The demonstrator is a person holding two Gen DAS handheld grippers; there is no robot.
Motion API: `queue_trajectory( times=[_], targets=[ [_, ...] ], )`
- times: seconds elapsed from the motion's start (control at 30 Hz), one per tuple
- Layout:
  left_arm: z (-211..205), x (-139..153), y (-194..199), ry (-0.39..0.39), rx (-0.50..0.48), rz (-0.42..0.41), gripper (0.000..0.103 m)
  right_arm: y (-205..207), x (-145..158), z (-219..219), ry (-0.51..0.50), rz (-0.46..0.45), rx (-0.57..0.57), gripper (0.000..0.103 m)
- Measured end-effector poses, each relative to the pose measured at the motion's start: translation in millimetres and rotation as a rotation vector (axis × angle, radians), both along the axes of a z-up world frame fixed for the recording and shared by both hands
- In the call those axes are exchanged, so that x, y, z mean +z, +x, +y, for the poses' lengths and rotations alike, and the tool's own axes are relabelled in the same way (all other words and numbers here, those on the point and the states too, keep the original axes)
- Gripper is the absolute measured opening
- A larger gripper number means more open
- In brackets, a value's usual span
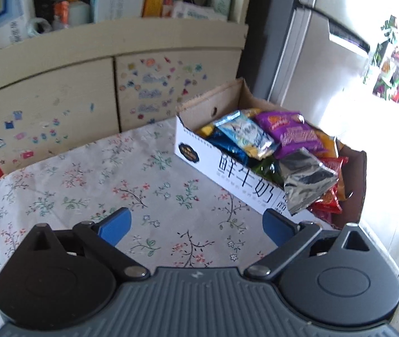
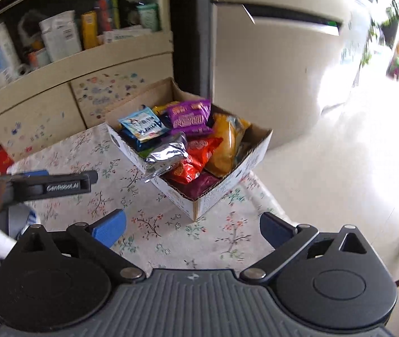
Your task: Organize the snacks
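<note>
A cardboard box [image 2: 227, 179] is sitting at the far right corner of a table covered by a floral cloth [image 1: 87, 185], and it is holding a loose heap of snack packets: a purple packet [image 2: 191, 118] and a pale blue one [image 2: 143, 126] lying near the back, a silver foil packet [image 2: 167, 154] resting on the near rim and partly leaning over it, a red-orange one [image 2: 199, 154] beside that, and a yellow one [image 2: 227, 143] toward the right wall. The left gripper [image 1: 196, 224] is hovering over bare cloth just short of the box, its blue fingers spread wide and holding nothing. The right gripper [image 2: 192, 224] is hovering likewise, spread wide and empty, pointing at the box's near corner. No packet is lying on the cloth, so the sorting seems to be either nearly finished or only just starting; I cannot tell which. A likely next move is tidying the silver packet, which would call for reaching over the rim and closing gently on crinkly, slippery foil. Behind the table a cream cabinet [image 1: 59, 90] dotted with stickers is carrying crowded shelves, and a pale refrigerator [image 2: 269, 56] is standing to the right. Packets lower in the heap are mostly buried, the printing is too blurred to read, and the right side of the room is washing out in glare.
</note>
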State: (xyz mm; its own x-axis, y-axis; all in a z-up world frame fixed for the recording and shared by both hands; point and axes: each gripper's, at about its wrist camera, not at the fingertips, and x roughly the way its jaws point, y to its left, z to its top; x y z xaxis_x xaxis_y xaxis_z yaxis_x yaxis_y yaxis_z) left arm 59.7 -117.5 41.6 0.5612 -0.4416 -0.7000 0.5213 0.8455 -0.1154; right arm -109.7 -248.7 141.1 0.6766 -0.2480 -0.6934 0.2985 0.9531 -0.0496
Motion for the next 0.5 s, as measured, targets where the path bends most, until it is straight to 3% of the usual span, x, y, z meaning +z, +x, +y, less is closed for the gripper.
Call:
queue_trajectory(
  times=[0.13,0.27,0.5],
  targets=[
    [13.1,12.9,-29.0,-0.017,-0.031,-0.098,0.100,-20.2,15.3,27.8,-0.091,0.002,0.060,0.103],
    [21.1,16.6,-65.8,0.020,-0.080,-0.182,0.100,-40.8,18.4,54.8,-0.160,0.014,0.128,0.103],
    [47.7,19.9,-71.1,-0.030,-0.006,-0.115,0.101,-62.4,19.2,68.8,-0.218,0.049,0.163,0.103]
  ],
)
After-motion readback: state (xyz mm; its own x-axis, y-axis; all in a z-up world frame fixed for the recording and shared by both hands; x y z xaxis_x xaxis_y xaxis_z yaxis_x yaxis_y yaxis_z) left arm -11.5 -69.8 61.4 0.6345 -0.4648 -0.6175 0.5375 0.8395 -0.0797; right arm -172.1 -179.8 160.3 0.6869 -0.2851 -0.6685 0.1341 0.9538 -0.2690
